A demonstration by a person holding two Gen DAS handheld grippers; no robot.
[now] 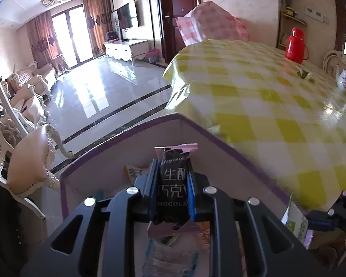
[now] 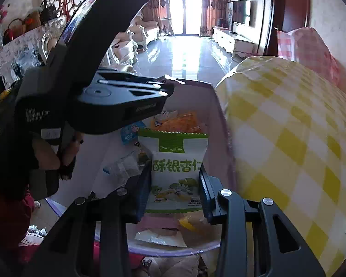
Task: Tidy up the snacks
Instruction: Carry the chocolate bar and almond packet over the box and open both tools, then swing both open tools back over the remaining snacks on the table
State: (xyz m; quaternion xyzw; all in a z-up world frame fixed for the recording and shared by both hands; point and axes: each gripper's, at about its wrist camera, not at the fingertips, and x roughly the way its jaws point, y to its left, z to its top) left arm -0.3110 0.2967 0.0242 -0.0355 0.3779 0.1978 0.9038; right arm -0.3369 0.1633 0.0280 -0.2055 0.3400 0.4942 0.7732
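My left gripper (image 1: 171, 180) is shut on a black chocolate bar with pink ends (image 1: 173, 184) and holds it over the open purple-edged storage box (image 1: 117, 154). My right gripper (image 2: 175, 182) is shut on a white and green snack packet (image 2: 176, 173) above the same box (image 2: 215, 120). The left gripper also shows in the right wrist view (image 2: 163, 85), at the box's far rim. Several snack packets lie inside the box, among them an orange one (image 2: 175, 122). The green packet shows at the right edge of the left wrist view (image 1: 296, 219).
A table with a yellow checked cloth (image 1: 265, 92) stands right of the box. On it are a red thermos (image 1: 296, 46) and a white teapot (image 1: 344, 80). A chair (image 1: 32, 159) stands to the left. More wrappers lie below the box (image 2: 34, 233).
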